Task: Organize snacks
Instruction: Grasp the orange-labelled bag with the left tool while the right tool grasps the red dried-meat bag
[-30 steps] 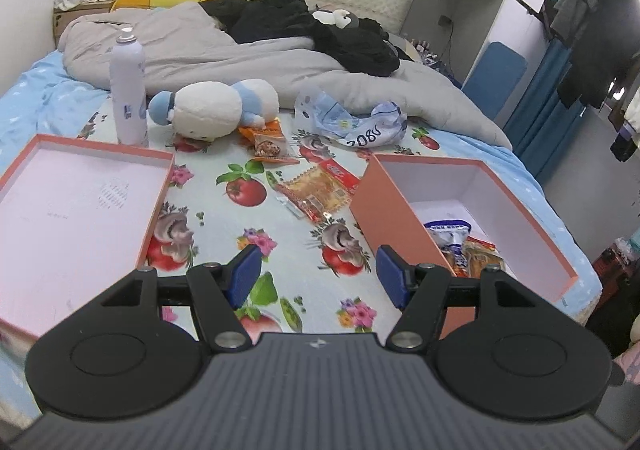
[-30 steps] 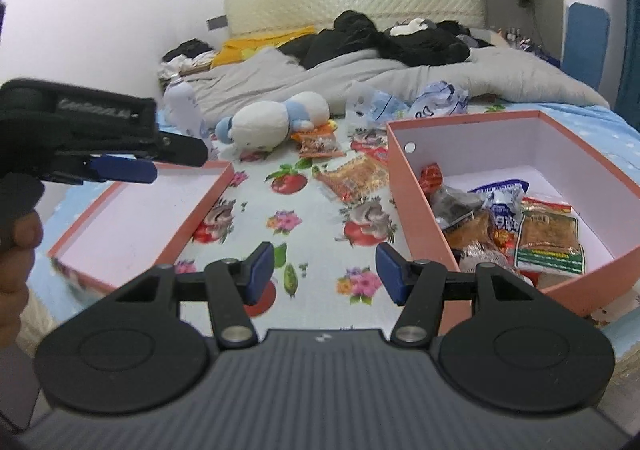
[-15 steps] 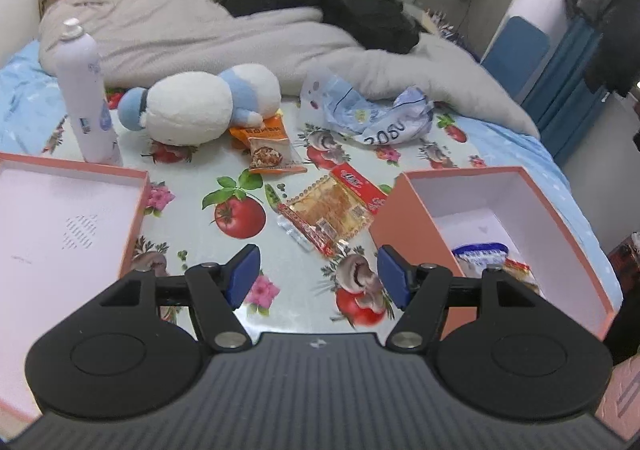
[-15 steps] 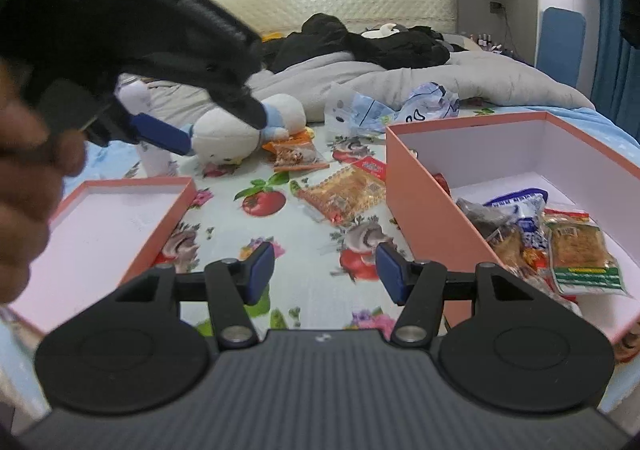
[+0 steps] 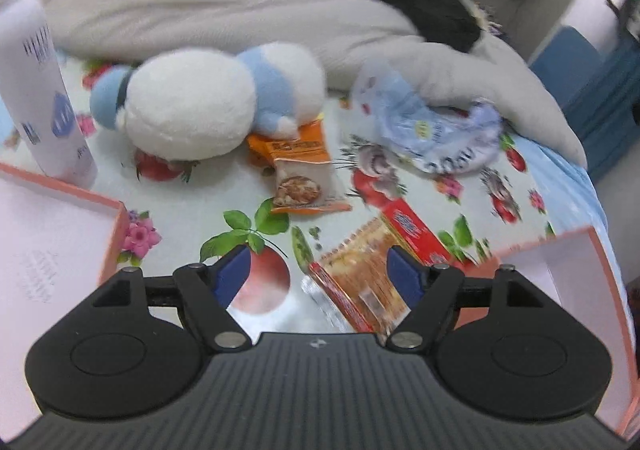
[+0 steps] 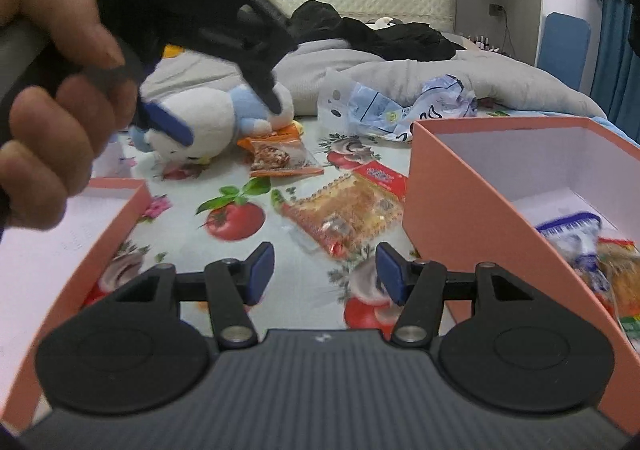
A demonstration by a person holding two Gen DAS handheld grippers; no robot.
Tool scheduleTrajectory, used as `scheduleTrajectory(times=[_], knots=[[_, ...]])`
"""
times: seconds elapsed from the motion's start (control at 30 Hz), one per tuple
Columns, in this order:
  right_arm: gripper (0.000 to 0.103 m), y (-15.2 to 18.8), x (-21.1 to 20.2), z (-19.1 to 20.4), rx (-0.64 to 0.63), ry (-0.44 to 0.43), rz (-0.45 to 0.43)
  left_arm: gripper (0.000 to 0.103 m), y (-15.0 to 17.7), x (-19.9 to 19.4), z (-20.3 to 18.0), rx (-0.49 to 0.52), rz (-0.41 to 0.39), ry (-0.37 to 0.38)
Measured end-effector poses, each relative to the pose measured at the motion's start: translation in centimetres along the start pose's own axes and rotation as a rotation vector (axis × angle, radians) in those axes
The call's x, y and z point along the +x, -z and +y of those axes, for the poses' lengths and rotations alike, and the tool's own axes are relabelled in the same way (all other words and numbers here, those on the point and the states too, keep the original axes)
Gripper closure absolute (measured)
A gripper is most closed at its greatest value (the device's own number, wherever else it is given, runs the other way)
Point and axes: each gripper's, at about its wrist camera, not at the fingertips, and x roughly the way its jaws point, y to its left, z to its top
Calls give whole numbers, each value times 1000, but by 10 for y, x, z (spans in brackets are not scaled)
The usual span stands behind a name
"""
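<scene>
A clear pack of orange crackers with a red header (image 5: pixel 360 270) (image 6: pixel 344 210) lies on the flowered bedsheet. My left gripper (image 5: pixel 318 278) hovers above its left end. The jaws are opening and no pad touches the pack. Farther back lies an orange and white snack packet (image 5: pixel 300 174) (image 6: pixel 276 158). My right gripper (image 6: pixel 326 270) is open just short of the cracker pack, with nothing in it. The orange box (image 6: pixel 452 186) on the right holds several snack packs (image 6: pixel 580 246). A hand holds the left gripper (image 6: pixel 224 114) at the upper left of the right wrist view.
The box's shallow lid (image 5: pixel 116 234) (image 6: pixel 112 226) lies at the left. A white and blue plush toy (image 5: pixel 200 110), a white spray bottle (image 5: pixel 36 90) and a crumpled blue plastic bag (image 5: pixel 432 130) sit behind the snacks. A grey duvet (image 5: pixel 200 10) and black clothes lie beyond.
Both grippers have moved forward and down toward the loose snacks. The left gripper's jaws have widened, and it has swung into the upper left of the right wrist view.
</scene>
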Motion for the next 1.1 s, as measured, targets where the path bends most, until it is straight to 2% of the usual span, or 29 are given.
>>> scheduleTrajectory(times=[0.1,0.13,0.2,0.33,0.47,0.6,0.73,0.87,1.0,1.07,1.1], knots=[[42,-10,30,-1,5,-18,37,24,-15,27,10,-42,10,23],[31,-12,39,0,-4,-38,49,24,-20,37,12,-49,9,6],[22,-16,52,2,-17,-69,57,24,-29,52,16,-57,18,-8],[20,-20,76,11,-67,-34,40,25,-46,79,25,-61,17,-13],[21,-23,100,1,-5,-60,97,28,-56,101,26,-22,29,25],[21,-16,116,8,-81,-17,114,30,-58,118,20,40,45,25],[19,-12,123,6,-77,-15,139,38,-57,132,19,55,57,4],[18,-13,128,4,-51,-30,148,45,-55,141,20,42,62,26],[25,-13,127,4,-50,-54,148,55,-50,144,18,62,56,26],[29,-13,126,5,-60,-64,145,57,-49,144,19,59,52,26],[33,-13,126,6,-70,-70,143,59,-48,144,19,64,49,28]])
